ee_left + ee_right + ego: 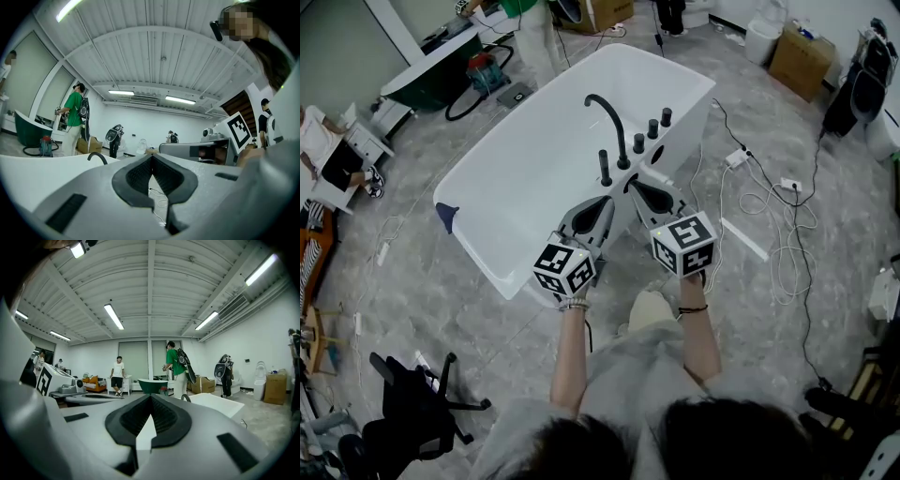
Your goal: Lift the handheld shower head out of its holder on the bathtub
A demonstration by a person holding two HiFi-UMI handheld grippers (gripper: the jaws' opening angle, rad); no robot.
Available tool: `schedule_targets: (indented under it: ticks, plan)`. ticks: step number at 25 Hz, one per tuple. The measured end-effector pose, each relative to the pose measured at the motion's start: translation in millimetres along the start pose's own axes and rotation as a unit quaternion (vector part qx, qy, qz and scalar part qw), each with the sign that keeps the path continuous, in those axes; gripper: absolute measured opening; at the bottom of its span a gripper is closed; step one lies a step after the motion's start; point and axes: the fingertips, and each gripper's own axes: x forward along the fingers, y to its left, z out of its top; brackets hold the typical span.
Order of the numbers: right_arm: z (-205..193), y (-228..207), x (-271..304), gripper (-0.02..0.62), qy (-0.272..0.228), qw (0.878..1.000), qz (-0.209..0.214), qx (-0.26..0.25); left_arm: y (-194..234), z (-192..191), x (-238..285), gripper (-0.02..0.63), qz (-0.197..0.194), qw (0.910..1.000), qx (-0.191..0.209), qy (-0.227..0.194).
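Observation:
The white bathtub [516, 178] stands slantwise on the grey floor. On its near right rim are a black curved faucet [607, 111], three black knobs [652, 128] and the slim black handheld shower head [605, 168], upright in its holder. My left gripper [607, 201] is shut and empty, just short of the shower head. My right gripper [631, 184] is also shut and empty, close beside the rim to the right of the shower head. The left gripper view shows the faucet [96, 157] past the shut left gripper [151, 158]. The right gripper view shows the right gripper [151, 397] shut and the faucet [186, 398].
White cables and a power strip [737, 157] lie on the floor right of the tub. A cardboard box [803, 58] sits far right, a black chair [417, 403] at lower left, a green tub [441, 61] with a vacuum at upper left. People stand in the background [176, 366].

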Motion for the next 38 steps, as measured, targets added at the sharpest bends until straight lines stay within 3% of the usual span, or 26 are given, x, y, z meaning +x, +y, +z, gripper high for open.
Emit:
schedule_targets:
  ticks: [10, 17, 27, 36, 38]
  plan:
    - [-16.0, -19.3, 60.2, 0.000, 0.026, 0.999, 0.024, 0.005, 47.0, -19.5, 22.0, 0.005, 0.032, 0.9991, -0.023, 0.016]
    - [-44.6, -58.3, 100.1, 0.000, 0.061, 0.997, 0.043, 0.017, 81.8, -37.3, 60.2, 0.005, 0.064, 0.9965, -0.046, 0.026]
    - [-109.5, -89.3, 161.5, 0.002, 0.114, 0.991, 0.061, 0.042, 136.4, -87.8, 84.9, 0.005, 0.114, 0.9881, -0.090, 0.052]
    - [-170.0, -110.6, 222.0, 0.003, 0.140, 0.988, 0.052, 0.049, 182.7, -135.5, 101.8, 0.005, 0.110, 0.9850, -0.110, 0.075]
    - [-186.0, -115.8, 231.3, 0.036, 0.148, 0.986, 0.056, 0.055, 192.7, -147.1, 109.1, 0.005, 0.110, 0.9845, -0.113, 0.077]
